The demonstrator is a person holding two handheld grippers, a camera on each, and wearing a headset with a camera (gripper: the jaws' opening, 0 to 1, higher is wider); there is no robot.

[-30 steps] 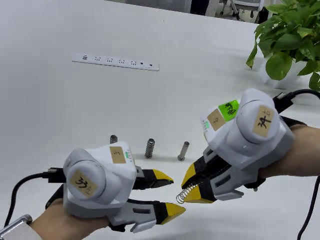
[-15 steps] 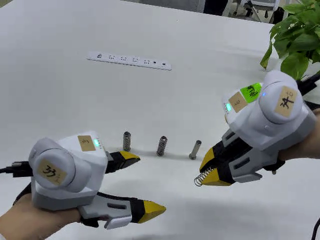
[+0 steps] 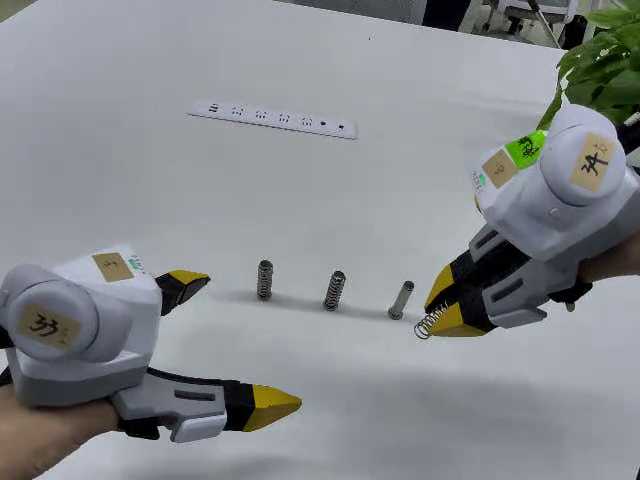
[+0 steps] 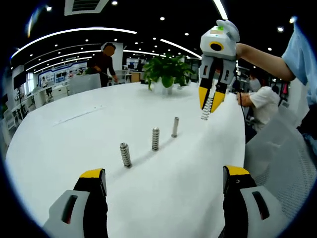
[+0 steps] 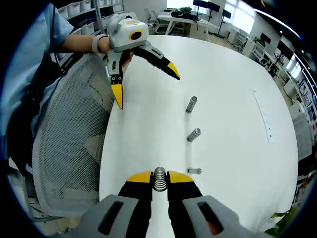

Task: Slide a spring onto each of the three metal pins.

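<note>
Three metal pins stand in a row on the white table. The left pin (image 3: 265, 279) and the middle pin (image 3: 335, 290) each carry a spring; the right pin (image 3: 400, 300) is bare. My right gripper (image 3: 440, 315) is shut on a spring (image 3: 429, 323), which hangs just right of the bare pin and slightly above the table. In the right gripper view the held spring (image 5: 159, 179) sits between the yellow tips, with the bare pin (image 5: 194, 171) close ahead. My left gripper (image 3: 235, 345) is open wide at the near left, with nothing between its fingers.
A white power strip (image 3: 273, 118) lies farther back on the table (image 3: 150, 180). A potted plant (image 3: 605, 60) stands at the far right. A mesh chair (image 5: 64, 144) sits by the table's edge. People stand in the background (image 4: 101, 62).
My left gripper has drawn back to the left and opened wider, uncovering the left pin. My right gripper carried the spring closer to the bare pin. The head camera shifted too.
</note>
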